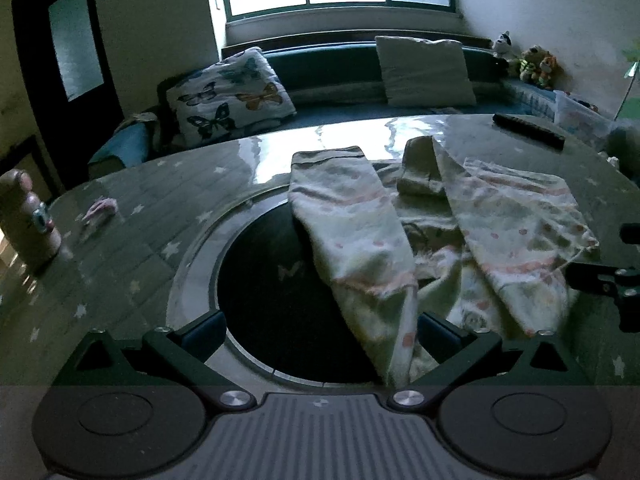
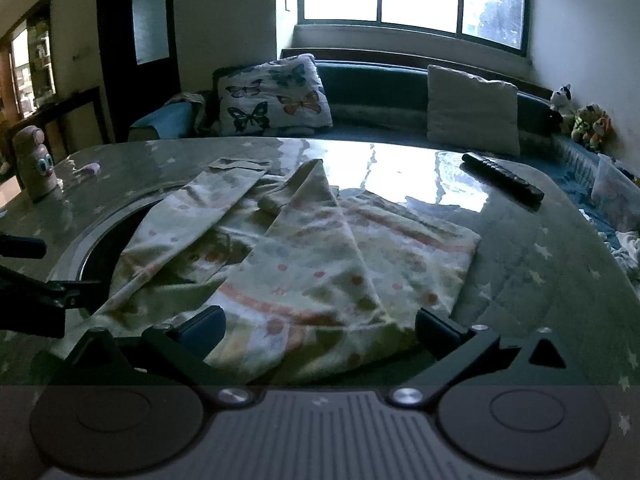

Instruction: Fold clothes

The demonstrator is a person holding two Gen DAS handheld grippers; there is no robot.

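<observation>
Pale patterned garment lying rumpled on the counter, both grippers low at its near edge.

The garment (image 2: 304, 264) lies partly over the dark round inset (image 1: 280, 300) in the counter (image 2: 520, 280), both sleeves folded in across its body. The left gripper (image 1: 320, 336) has its fingers spread wide with one sleeve's near end draped between them; the right gripper (image 2: 320, 332) is equally wide, fingers either side of the hem, gripping nothing. A remote (image 2: 502, 178) lies beyond.
</observation>
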